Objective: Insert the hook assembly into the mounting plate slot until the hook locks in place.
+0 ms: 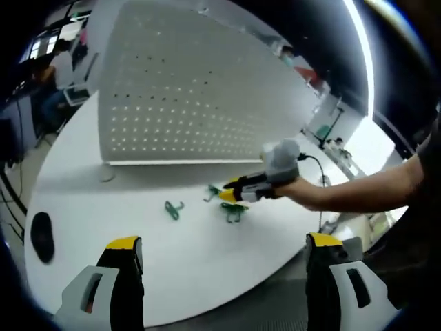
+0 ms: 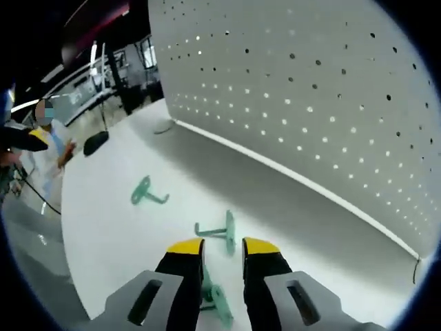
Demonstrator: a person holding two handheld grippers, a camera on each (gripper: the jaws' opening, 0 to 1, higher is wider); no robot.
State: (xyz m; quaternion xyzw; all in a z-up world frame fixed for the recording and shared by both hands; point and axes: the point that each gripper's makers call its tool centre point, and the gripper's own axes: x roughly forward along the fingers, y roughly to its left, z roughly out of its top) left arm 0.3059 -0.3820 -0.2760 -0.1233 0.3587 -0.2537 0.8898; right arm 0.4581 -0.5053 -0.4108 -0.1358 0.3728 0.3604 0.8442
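Note:
A white perforated mounting plate (image 1: 193, 89) stands upright at the back of a round white table (image 1: 138, 269). Three green hooks lie in front of it (image 1: 173, 209), (image 1: 212, 193), (image 1: 234, 212). My right gripper (image 1: 231, 193), held by a hand, hovers low over the rightmost hook. In the right gripper view, its yellow-tipped jaws (image 2: 222, 249) stand a little apart, with one green hook (image 2: 213, 296) on the table under the gap. Another hook (image 2: 217, 231) lies just ahead and a third (image 2: 145, 192) farther left, before the plate (image 2: 310, 89). My left gripper (image 1: 224, 245) is wide open near the table's front edge, holding nothing.
A black oval object (image 1: 41, 236) lies at the table's left edge, also seen as a dark oval (image 2: 95, 143). A cable (image 1: 318, 169) trails off the right side. A person (image 2: 48, 145) stands beyond the table. Desks and equipment surround it.

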